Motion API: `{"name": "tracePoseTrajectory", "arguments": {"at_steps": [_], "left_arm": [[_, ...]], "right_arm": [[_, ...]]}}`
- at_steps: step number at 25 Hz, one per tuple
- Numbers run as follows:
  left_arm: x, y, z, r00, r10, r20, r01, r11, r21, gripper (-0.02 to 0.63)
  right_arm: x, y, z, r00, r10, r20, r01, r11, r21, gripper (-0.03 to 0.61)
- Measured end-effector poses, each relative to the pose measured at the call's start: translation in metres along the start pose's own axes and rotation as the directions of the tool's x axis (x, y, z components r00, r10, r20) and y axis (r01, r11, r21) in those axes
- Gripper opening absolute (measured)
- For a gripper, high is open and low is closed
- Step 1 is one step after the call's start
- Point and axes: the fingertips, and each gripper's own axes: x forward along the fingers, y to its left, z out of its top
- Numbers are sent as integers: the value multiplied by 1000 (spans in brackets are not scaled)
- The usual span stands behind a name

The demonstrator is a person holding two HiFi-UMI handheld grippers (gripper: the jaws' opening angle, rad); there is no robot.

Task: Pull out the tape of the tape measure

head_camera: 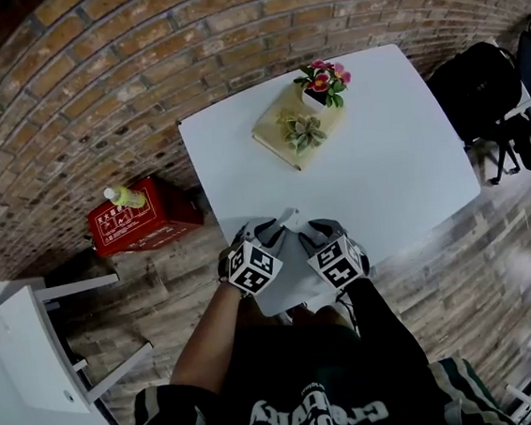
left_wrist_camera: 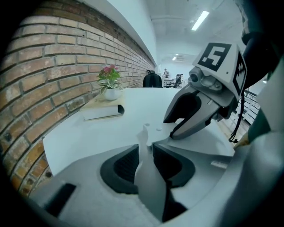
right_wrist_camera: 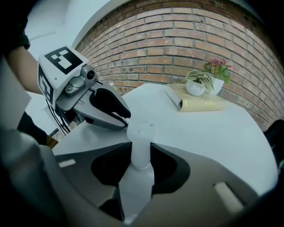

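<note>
The tape measure [right_wrist_camera: 141, 133] is a small, plain white item. In the right gripper view it presents a rounded body with a flat top face carrying a small dot. In the left gripper view only a thin white tab of it rises between the pads. No brand, scale or lettering is legible on it. It is held above the near edge of the white table [head_camera: 381, 147], between the two tools. The right gripper [right_wrist_camera: 140, 157] is clamped on the rounded body, with both pads against its sides. The left gripper [left_wrist_camera: 145, 153] is closed on the thin tab. Each gripper carries a cube with black-and-white square markers. A red box [head_camera: 139, 225] on the floor bears white characters, too small to read.
</note>
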Motion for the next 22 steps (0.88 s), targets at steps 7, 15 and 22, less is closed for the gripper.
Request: {"name": "tracePoseTrajectory", "arguments": {"at_steps": [7,15,22], "left_arm": [[10,-7,1,998,-29,-49,32,998,57,38],[10,0,0,998,-23,-57,14,988,-156,37],[4,4,-3,998,-18,-61,2,967,-256,35]], "right_arm": [[-1,-4,0,1000,-7,-4,7,1000,-1,147],[-2,-13,-4,998,-47,-35,49,997,62,147],[-7,-21,-11,997,-60,-49,65,993,99,147]]}}
